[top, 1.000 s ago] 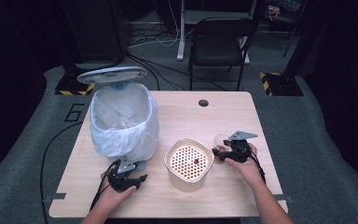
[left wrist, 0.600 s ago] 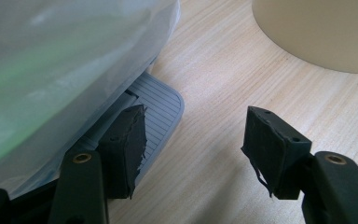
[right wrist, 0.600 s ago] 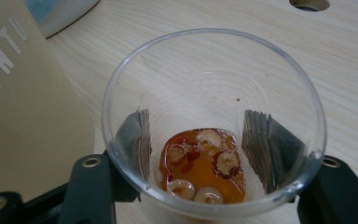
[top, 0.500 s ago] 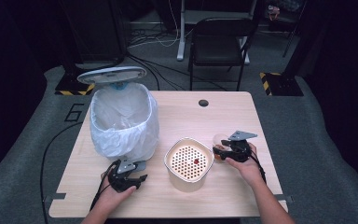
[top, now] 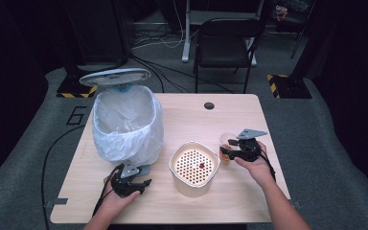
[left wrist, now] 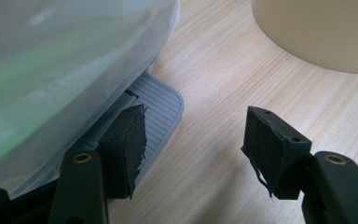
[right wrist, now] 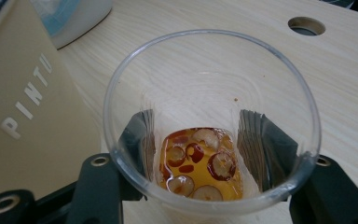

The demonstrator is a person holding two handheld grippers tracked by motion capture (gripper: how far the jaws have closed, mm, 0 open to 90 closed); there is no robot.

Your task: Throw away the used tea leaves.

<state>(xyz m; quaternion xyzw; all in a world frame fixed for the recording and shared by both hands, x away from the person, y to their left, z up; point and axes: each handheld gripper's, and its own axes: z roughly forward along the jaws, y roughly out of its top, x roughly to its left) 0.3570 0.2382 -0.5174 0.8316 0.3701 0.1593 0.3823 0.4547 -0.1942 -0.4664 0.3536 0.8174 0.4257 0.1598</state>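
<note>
High view: no shift since the earlier pictures; right gripper clamped on clear cup right of centre, beside beige strainer bin; pouring apparently pending. Left gripper lower left. Wooden table, dark room, chair behind.

Left gripper view: jaws wide, empty, beside pedal of bagged bin.

Right gripper view: jaws squeezing cup, amber tea with red fruit slices at bottom.

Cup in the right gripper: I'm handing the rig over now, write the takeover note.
Right gripper: shut on the clear cup, upright beside the strainer tub; amber liquid and red fruit slices remain inside.
Left gripper: open, empty, at the bin's pedal.
Lined bin: lid up.
Done: one red piece lies on the strainer.
Left, likely: tip the cup into the strainer, then bin the solids.
</note>
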